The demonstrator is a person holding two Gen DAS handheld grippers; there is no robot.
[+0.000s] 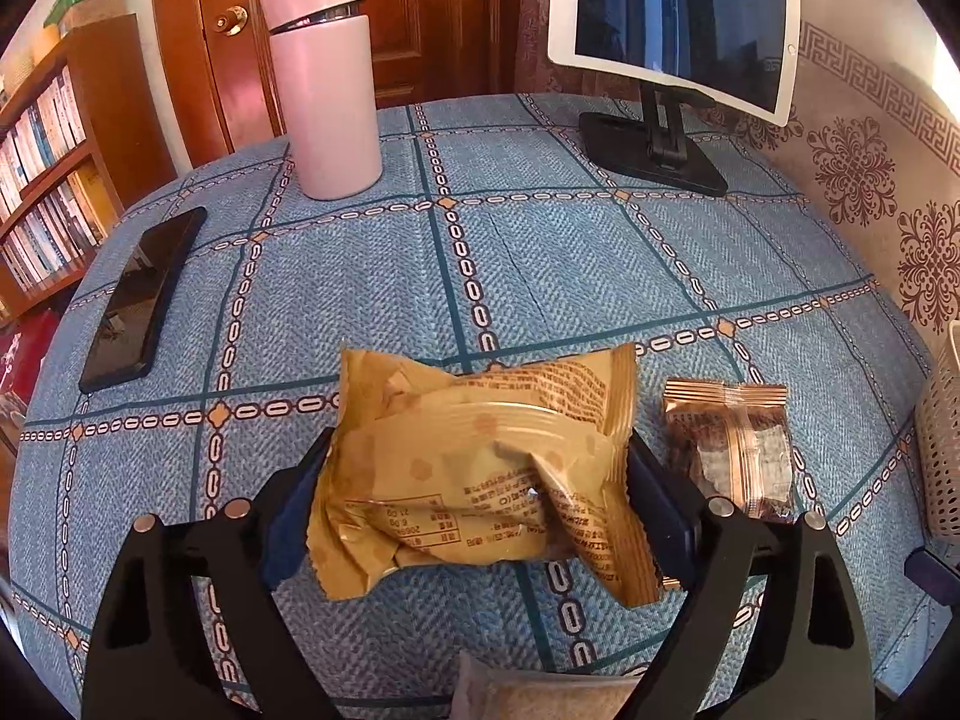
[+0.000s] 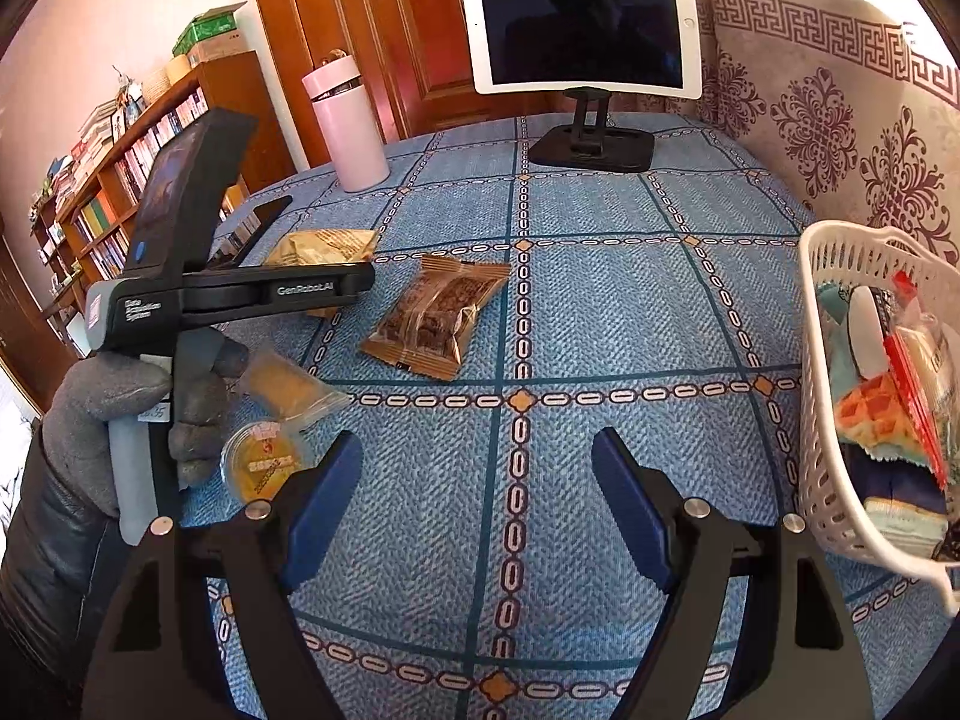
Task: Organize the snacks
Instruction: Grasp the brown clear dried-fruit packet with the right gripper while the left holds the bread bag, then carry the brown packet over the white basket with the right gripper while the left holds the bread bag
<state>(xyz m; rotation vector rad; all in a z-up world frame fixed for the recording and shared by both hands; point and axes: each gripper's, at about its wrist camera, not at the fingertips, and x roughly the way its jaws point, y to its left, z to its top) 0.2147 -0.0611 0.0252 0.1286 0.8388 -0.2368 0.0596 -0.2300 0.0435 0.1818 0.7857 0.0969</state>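
- Left gripper (image 1: 474, 498): 2 blue pads straddle a tan snack packet (image 1: 480, 474) lying on the blue checked tablecloth (image 1: 540, 252); pads sit at the crinkled edges of the wrapper, but a firm grip is not clear.
- Far left of that view: black phone (image 1: 141, 300) flat on the cloth; pink tumbler (image 1: 324, 84) upright behind it.
- Just right of the tan packet: brown snack packet (image 1: 729, 450), flat, apart from the gripper.
- Back right: white tablet (image 1: 672, 24) on a black stand.
- Right gripper (image 2: 477, 480): jaws wide apart over bare cloth, nothing between them.
- Right wrist view, left side: gloved hand (image 2: 108, 420) on the other gripper's handle; beside it a small round yellow cup (image 2: 264, 459) and a clear-wrapped snack (image 2: 288, 387).
- Far right: white basket (image 2: 834, 396) holding several wrapped snacks.
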